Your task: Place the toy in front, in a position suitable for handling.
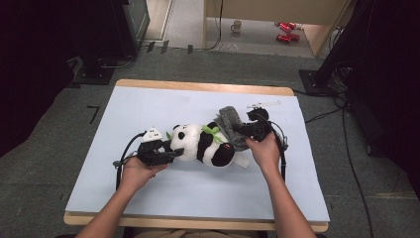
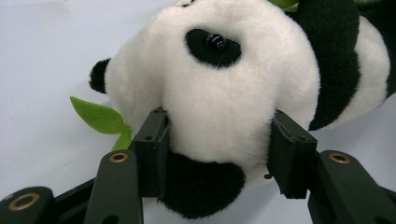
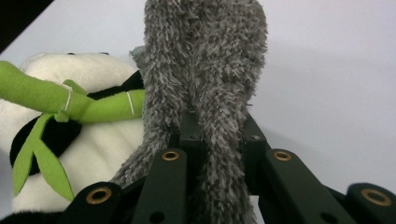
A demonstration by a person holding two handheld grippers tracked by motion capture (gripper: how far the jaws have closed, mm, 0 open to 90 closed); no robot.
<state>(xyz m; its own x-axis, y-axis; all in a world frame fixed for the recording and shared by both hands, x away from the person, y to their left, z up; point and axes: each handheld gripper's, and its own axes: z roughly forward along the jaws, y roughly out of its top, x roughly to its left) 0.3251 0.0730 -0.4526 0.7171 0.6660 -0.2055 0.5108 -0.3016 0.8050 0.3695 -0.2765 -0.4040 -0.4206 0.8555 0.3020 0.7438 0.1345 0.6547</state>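
A black-and-white plush panda lies on its back on the pale blue table cover, head to the left, with a green bamboo sprig on its chest. My left gripper is shut on the panda's head, the pads pressing into the white fur on both sides. A fuzzy grey cloth drapes over the panda's lower body. My right gripper is shut on that grey cloth, which bunches up between the jaws beside the bamboo sprig.
A thin white stick-like item lies on the cover behind the right gripper. The wooden table edge frames the cover. On the floor beyond stand a mug and red cans. Black stands flank the table.
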